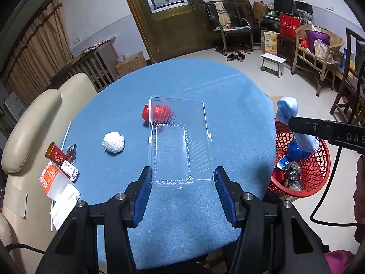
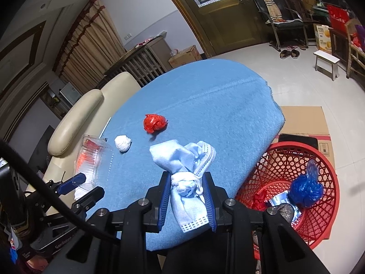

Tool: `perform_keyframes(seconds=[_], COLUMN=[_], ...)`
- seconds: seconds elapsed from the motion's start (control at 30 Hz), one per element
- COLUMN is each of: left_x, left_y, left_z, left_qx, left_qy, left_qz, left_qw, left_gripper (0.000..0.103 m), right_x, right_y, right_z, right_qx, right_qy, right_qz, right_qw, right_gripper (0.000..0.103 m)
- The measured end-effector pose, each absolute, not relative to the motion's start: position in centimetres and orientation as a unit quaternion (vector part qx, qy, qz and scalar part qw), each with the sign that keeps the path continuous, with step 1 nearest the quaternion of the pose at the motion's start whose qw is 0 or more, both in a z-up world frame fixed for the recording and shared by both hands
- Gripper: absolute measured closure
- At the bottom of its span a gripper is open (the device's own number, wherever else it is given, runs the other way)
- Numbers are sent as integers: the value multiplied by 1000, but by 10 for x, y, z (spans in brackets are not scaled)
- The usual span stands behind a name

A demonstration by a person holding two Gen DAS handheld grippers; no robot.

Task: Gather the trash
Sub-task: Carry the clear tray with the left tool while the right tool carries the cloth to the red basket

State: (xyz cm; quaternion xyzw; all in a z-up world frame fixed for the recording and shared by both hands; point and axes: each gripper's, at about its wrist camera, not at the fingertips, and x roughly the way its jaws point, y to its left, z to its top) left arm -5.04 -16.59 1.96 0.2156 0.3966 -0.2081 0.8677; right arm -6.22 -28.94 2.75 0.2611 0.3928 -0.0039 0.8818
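Knotted blue mask [image 2: 186, 183] in jaws, clear tray [image 1: 180, 140] held, red basket [image 2: 319, 159] beside table.

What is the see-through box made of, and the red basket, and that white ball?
The see-through box looks like thin clear plastic: glossy, ribbed, the blue cloth shows through. The red basket seems moulded plastic, a shiny lattice of holes. The white ball is probably crumpled tissue or a thin bag; its wrinkled surface leaves that open.

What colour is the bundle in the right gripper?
Light blue with white edging; the knotted mask bundle shows best in the right wrist view.
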Motion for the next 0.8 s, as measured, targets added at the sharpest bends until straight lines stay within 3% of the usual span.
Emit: perform_keyframes(seconds=[0.8], left_x=[-58], left_y=[-193], left_z=[14], left_qx=[236], left_qy=[400], left_qz=[-234], left_qw=[854], left_gripper=[46], right_x=[-82], right_y=[-316], right_z=[18], right_qx=[276], right_qy=[393], right_qz=[-36], right_qw=[876], right_gripper=[72])
